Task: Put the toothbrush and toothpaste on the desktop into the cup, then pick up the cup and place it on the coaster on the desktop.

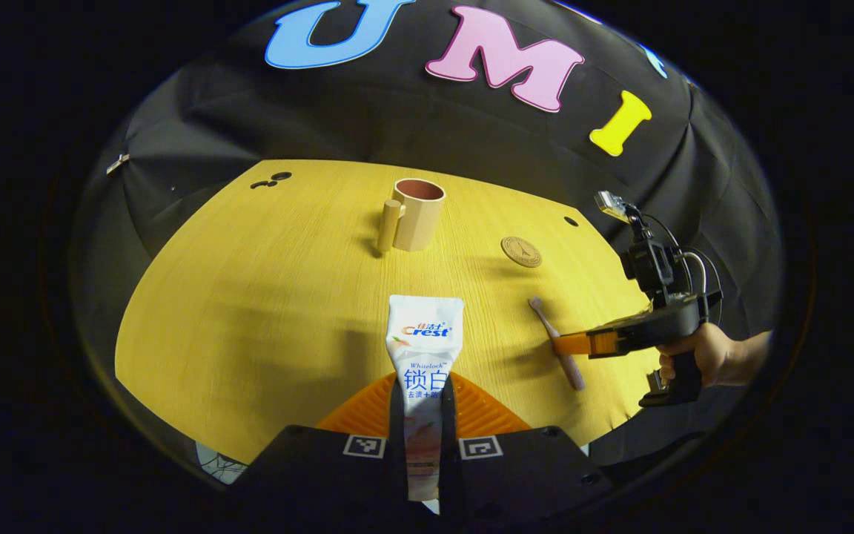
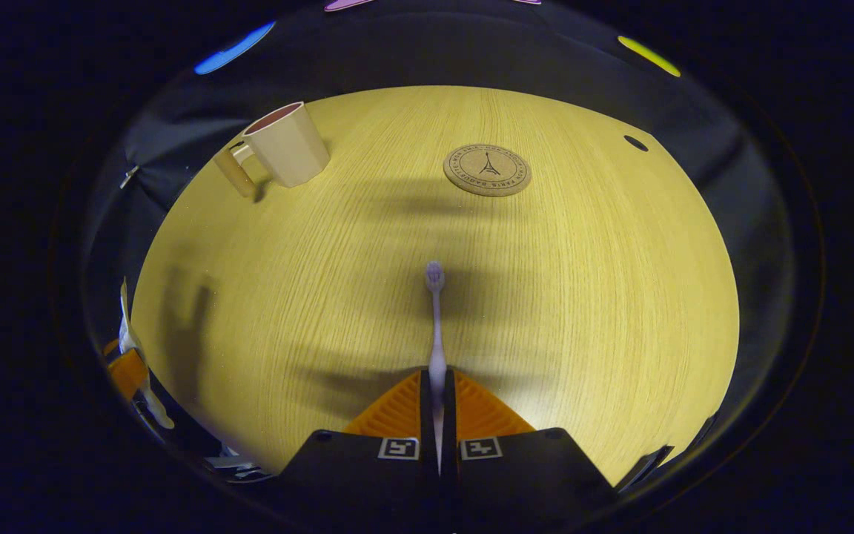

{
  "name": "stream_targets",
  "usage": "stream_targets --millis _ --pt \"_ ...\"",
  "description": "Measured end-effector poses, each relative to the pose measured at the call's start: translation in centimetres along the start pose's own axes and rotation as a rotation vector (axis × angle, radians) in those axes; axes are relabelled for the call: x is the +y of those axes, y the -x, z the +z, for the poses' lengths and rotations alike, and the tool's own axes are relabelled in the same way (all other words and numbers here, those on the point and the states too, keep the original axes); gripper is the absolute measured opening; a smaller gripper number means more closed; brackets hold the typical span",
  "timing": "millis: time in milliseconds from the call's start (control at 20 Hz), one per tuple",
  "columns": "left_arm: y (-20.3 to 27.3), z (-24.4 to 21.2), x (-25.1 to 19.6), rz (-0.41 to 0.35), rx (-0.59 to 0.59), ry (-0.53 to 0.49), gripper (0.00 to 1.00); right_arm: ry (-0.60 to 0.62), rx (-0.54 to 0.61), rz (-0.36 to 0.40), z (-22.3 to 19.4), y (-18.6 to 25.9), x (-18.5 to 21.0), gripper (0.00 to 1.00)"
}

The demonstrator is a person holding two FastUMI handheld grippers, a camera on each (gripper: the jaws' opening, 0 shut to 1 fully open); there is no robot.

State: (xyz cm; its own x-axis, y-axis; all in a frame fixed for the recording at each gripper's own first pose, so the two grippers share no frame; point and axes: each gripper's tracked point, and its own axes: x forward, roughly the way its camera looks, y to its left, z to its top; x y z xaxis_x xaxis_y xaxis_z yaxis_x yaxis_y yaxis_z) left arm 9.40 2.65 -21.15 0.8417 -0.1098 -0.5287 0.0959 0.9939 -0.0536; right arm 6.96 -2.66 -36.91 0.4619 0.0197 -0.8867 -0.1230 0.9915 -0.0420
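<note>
Left gripper view: left gripper [image 1: 422, 415] clenched on the toothpaste tube [image 1: 422, 356], both orange fingers pressed vs. its sides. Tube's flat crimped end sticks out ahead over the tabletop [image 1: 249, 297], toward the far edge; whether it's lifted or resting on the wood, can't tell. Cup [image 1: 417, 213] stands upright near the far edge, handle facing the left side of this view, mouth open & nothing seen inside. Coaster [image 1: 521, 251] lies flat to the right of the cup, well apart from it, closer to the right edge. Further right & nearer the front edge, right gripper [image 1: 564, 345] comes in from the right edge, held by a hand [image 1: 709, 356], its orange fingers around the mid-handle of the toothbrush [image 1: 557, 341].

Right gripper view: right gripper [image 2: 437, 404] closed tight on the toothbrush [image 2: 436, 326], fingers pinching the handle w/ barely a gap; brush head points fwd toward the tabletop [image 2: 605, 297] centre. Coaster [image 2: 487, 169] sits beyond the brush head near the far edge, apart from it. Cup [image 2: 286, 144] at the far-left corner, handle turned to the left edge. Left gripper [image 2: 127, 371] peeks in at the left edge, tube [image 2: 130, 337] w/ it.
</note>
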Motion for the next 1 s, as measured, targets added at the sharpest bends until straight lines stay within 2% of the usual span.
stream_targets --millis 350,550,750,1000 --pt "-0.1 4.1 -1.0 0.021 -0.084 0.088 0.22 -0.048 -0.044 0.074 0.9 2.6 -2.2 0.05" --pt "-0.9 7.5 -1.7 0.038 -0.151 0.100 0.22 -0.009 -0.070 0.128 1.6 3.5 -2.8 0.06" --pt "-1.9 13.4 -2.4 0.033 -0.256 0.101 0.22 0.017 -0.111 0.165 2.7 4.4 -2.9 0.06" --pt "-3.4 20.9 -2.2 0.017 -0.380 0.095 0.22 -0.021 -0.145 0.189 3.9 5.1 -3.3 0.06"
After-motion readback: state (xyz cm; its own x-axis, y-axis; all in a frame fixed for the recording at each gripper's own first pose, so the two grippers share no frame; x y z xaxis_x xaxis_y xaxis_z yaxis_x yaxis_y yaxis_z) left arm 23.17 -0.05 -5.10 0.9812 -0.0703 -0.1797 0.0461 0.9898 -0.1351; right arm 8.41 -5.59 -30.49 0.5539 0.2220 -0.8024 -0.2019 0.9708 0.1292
